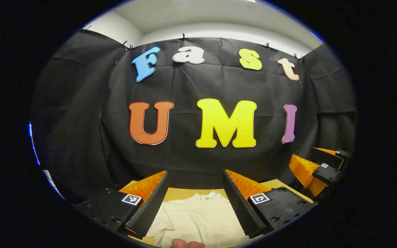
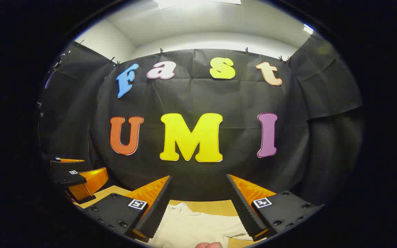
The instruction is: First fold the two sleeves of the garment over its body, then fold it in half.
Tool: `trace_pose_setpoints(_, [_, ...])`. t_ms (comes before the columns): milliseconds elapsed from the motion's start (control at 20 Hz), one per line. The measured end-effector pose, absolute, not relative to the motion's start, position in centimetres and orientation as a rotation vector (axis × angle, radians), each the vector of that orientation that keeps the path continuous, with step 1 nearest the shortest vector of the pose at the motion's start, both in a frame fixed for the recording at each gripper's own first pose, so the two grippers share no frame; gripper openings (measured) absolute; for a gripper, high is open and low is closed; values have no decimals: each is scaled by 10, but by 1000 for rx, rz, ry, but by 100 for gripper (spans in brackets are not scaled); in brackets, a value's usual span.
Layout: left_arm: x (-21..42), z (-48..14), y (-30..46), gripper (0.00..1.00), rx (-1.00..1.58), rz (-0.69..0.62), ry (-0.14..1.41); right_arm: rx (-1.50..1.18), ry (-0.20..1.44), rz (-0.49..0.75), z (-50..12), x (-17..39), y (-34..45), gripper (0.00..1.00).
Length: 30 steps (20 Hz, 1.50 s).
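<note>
Lying flat on wooden table (image 1: pixel 184 193): cream garment (image 1: pixel 198 220), collar toward far wall. Left gripper (image 1: pixel 195 203) & right gripper (image 2: pixel 198 206) both above it, fingers apart, empty. Fabric prob. light, limp (wrinkles easily); take sleeves at cuff edge

Matt cream cloth garment (image 1: pixel 198 215), wooden table (image 1: pixel 181 193)

Left hand-held gripper (image 1: pixel 195 203) gapes above cream garment (image 1: pixel 198 220).
</note>
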<state>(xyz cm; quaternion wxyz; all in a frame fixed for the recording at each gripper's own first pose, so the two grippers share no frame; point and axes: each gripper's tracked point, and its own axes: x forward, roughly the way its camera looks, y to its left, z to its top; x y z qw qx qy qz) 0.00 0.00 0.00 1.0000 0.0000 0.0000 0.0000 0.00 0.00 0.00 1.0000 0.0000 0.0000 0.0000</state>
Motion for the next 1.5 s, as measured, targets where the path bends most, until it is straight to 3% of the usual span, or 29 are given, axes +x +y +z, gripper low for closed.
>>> trace_pose_setpoints(1150, [-5,-2,-4,98,-9,8,-5,47,37,-65,-5,-10,-50,95])
trace_pose_setpoints(1500, [-2,-22,-25,98,2,-42,45,14,107,-122,-28,-14,-108,95])
